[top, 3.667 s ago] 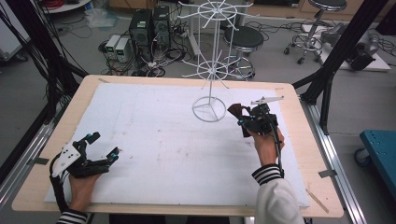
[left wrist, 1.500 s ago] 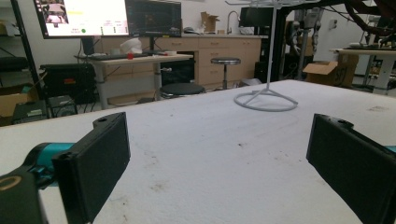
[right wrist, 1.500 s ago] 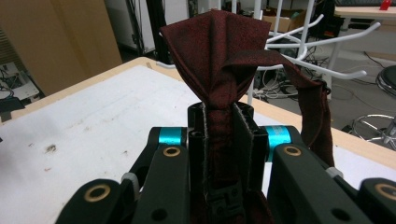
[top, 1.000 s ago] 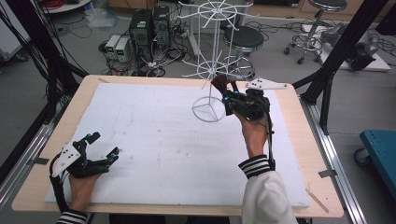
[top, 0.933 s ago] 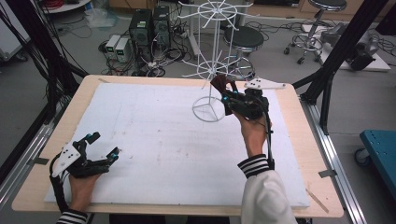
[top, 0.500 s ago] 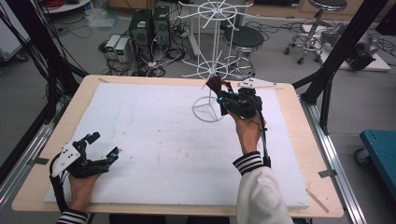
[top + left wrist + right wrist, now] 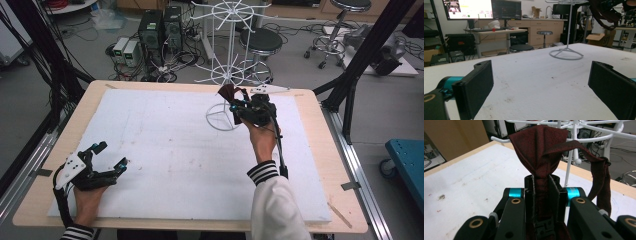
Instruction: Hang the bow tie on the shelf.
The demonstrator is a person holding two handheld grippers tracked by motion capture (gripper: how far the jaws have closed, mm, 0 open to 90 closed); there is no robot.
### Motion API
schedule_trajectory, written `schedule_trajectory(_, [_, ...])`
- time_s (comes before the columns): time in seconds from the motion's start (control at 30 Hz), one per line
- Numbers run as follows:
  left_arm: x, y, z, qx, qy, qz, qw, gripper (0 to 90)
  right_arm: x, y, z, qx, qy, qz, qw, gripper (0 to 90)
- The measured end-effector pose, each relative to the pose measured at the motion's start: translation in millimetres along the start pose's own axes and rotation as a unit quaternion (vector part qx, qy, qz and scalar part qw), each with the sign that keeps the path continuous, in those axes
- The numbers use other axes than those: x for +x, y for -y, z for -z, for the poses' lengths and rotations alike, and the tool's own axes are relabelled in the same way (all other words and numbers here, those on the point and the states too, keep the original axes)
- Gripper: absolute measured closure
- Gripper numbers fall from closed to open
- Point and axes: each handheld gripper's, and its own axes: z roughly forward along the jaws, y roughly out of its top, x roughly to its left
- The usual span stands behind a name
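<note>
1. Right hand-held gripper point(image 7: 239, 103): its jaws are pressed together on a dark red fabric bow tie point(image 7: 541, 157); in the right gripper view the cloth is pinched between the two black pads and fans out above them.
2. Bow tie strap: a loose band of the same dark red fabric point(image 7: 602, 180) loops down at the right side of the right hand-held gripper, close to a hook of the white wire display rack point(image 7: 227, 75).
3. Position: in the high view the bow tie point(image 7: 228, 92) is held in the air above the round wire base of the rack, at the far side of the counter point(image 7: 165, 150), which is covered with a white foam sheet.
4. Change: compared with the earliest frame, the right hand-held gripper has travelled from the right part of the counter leftward and away from the person, up to the rack; over the last second it has edged closer to the rack's pole, with the grip unchanged.
5. Left hand-held gripper point(image 7: 112, 157): it rests on the near left of the counter with jaws spread and nothing between them, in the same place as before.
</note>
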Motion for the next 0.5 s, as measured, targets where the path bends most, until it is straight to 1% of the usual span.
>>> schedule_trajectory(0.37, [0.1,0.0,0.0,0.0,0.0,0.001,1.0,6.5,-5.2,3.4,-6.4,0.02,-0.002,-0.002,0.9998,76.9])
schedule_trajectory(0.47, [0.3,0.0,0.0,0.0,0.0,0.001,1.0,6.5,-6.8,5.0,-8.8,0.029,-0.007,-0.003,0.9996,75.6])
schedule_trajectory(0.5, [0.3,0.0,0.0,0.0,0.0,0.001,1.0,6.6,-7.3,5.7,-9.5,0.03,-0.009,-0.001,0.9995,72.5])
